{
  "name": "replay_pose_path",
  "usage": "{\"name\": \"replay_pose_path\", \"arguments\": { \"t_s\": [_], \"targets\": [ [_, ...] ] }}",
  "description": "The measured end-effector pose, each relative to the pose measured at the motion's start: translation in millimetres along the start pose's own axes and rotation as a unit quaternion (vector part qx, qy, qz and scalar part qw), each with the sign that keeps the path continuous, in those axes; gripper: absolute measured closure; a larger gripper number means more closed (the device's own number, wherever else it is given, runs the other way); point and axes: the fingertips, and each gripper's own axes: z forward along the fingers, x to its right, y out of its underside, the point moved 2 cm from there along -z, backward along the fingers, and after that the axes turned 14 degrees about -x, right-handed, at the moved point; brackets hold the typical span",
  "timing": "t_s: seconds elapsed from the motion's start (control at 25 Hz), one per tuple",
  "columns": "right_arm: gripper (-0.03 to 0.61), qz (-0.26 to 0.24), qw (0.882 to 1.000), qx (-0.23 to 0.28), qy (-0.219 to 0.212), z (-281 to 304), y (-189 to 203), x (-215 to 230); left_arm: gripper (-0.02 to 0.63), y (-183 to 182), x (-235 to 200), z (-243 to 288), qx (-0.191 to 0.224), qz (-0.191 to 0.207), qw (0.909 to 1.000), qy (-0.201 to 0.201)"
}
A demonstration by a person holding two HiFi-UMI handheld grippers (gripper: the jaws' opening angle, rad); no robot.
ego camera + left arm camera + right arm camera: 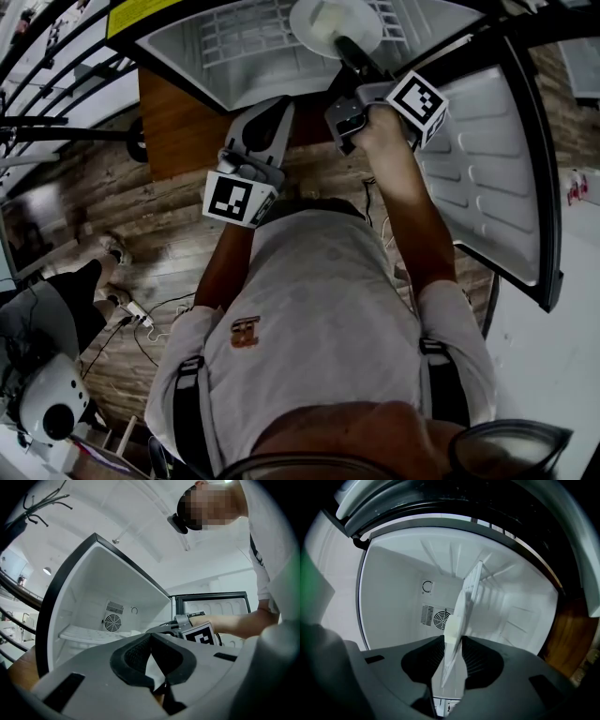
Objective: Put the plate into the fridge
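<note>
1. Fridge (187,56): stands open at 12 o'clock in the head view. Its door (487,169) is swung out at 3 o'clock.

2. Wire shelf (244,33): spans the compartment at 12 o'clock.

3. Plate (335,25): inside the compartment, over the right end of the wire shelf, face up in the head view. I judge that it rests on the shelf; the contact itself does not show. In the right gripper view the plate (461,611) appears edge-on, its line running from 6 o'clock up towards 1 o'clock, in line with the jaws.

4. Controlling relation: the plate lies at 12 o'clock from my right gripper (347,52), with its near rim between the jaws. My left gripper (275,105) sits at 8 o'clock from the plate, outside the compartment and well apart. The right hand is the nearer one.

5. Right gripper (452,644): jaws partly apart. The pads (433,656) flank the rim with a thin gap showing lower down, so I judge that they are not pressing on it. The next move calls for a straight pull-back towards 6 o'clock, without dragging the rim.

6. Left gripper (151,637): fingertips together, nothing between them, touching nothing.
</note>
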Motion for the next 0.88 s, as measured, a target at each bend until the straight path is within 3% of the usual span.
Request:
{"name": "replay_pose_path", "arguments": {
  "t_s": [0.48,0.88],
  "targets": [
    [0.408,-0.116,0.993,-0.027,-0.003,-0.4,14.1,-7.9,0.595,8.3,-4.0,-4.6,-0.008,-0.003,1.0000,-0.003],
    [0.399,-0.268,0.960,-0.075,0.029,-7.9,32.0,-5.1,0.595,9.7,-4.8,-3.0,-0.013,-0.003,0.9999,-0.001]
  ]
}}
